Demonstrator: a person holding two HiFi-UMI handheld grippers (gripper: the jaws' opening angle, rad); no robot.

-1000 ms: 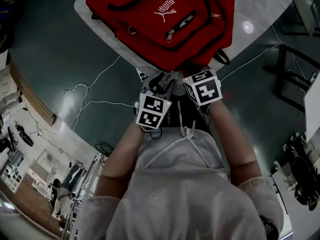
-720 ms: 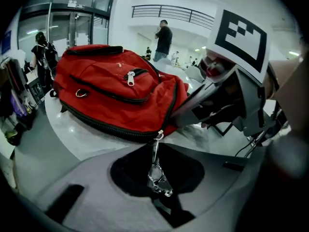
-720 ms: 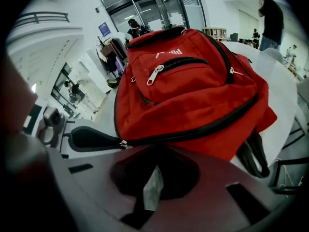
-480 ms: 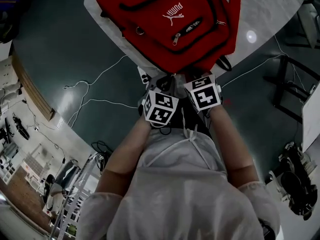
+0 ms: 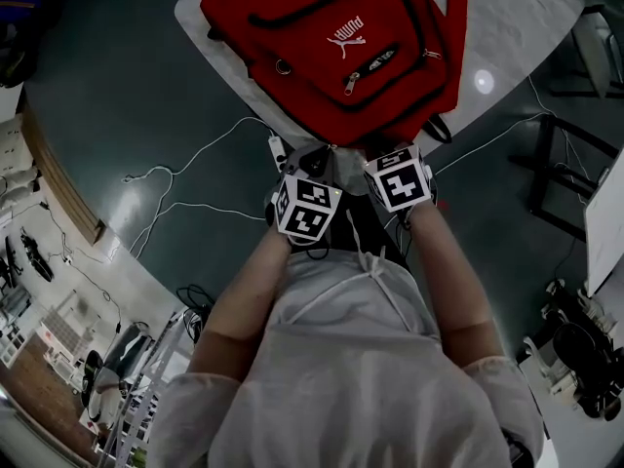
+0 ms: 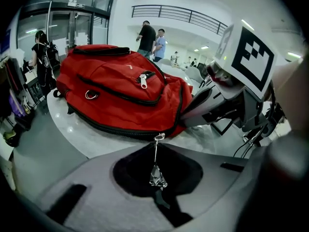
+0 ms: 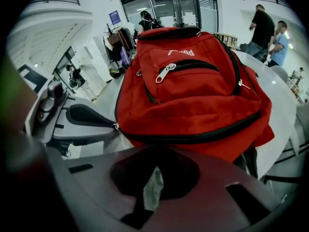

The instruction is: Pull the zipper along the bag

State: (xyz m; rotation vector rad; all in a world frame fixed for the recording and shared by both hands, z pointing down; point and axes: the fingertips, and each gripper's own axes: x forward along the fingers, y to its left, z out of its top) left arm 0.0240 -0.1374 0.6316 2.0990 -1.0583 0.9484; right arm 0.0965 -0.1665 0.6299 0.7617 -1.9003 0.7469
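Note:
A red backpack (image 5: 331, 47) lies flat on a white round table (image 5: 517, 27). Both grippers meet at its near bottom edge. My left gripper (image 6: 157, 166) is closing tight on the metal zipper pull (image 6: 158, 178), whose thin link runs up to the slider (image 6: 158, 137) on the black main zipper. In the head view only the left gripper's marker cube (image 5: 309, 208) shows clearly. My right gripper (image 7: 153, 178) is shut, with the backpack's (image 7: 193, 91) lower rim resting on its jaws and a pale sliver of material pinched between them. Its fingers (image 6: 193, 108) touch the backpack's (image 6: 120, 91) corner.
White cables (image 5: 185, 178) and a power strip (image 5: 276, 149) lie on the dark floor left of the table. A black frame (image 5: 561, 154) stands to the right. Several people (image 6: 147, 35) stand far behind the table, near glass doors (image 7: 178, 8).
Both grippers have stayed at the bag's near edge and shifted slightly right and up with the view. The bag sits a little higher in the picture.

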